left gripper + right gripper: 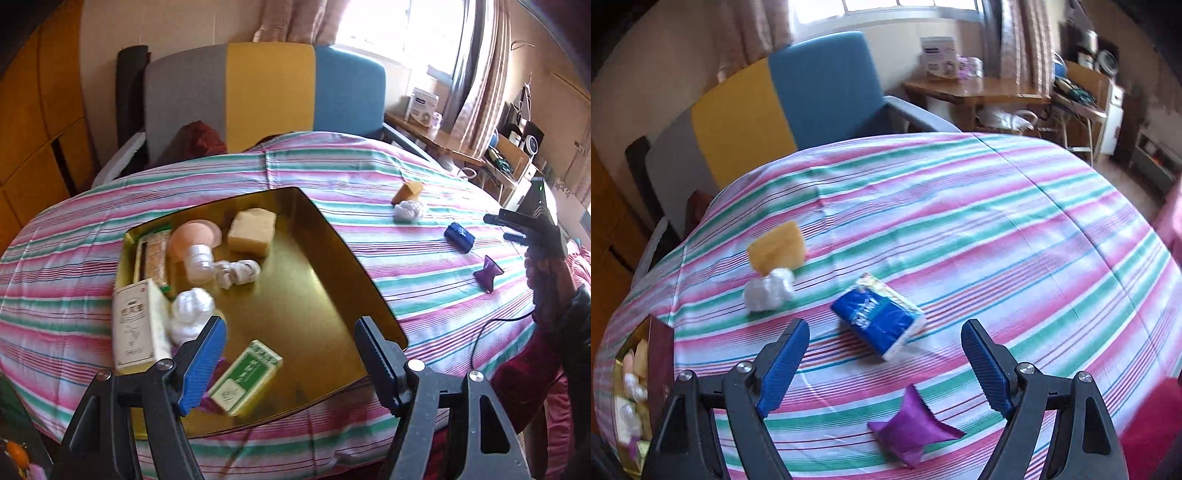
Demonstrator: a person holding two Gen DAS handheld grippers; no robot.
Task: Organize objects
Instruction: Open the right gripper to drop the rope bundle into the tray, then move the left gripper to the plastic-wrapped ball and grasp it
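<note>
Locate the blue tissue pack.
Right wrist view: the blue tissue pack lies on the striped tablecloth, outside the gold tray, between the white wad and purple pouch.

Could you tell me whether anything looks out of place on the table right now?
Yes: the tissue pack, purple pouch, white wad and yellow piece lie on the cloth, outside the gold tray.

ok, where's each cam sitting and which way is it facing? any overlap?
Left wrist: on the left tool, angled down over the gold tray of small items; its open fingers show, plus the right hand at the right edge.
Right wrist: on the right tool, angled down at the striped cloth; open fingers only.
Shared: tissue pack, purple pouch, white wad, tray, chair.
</note>
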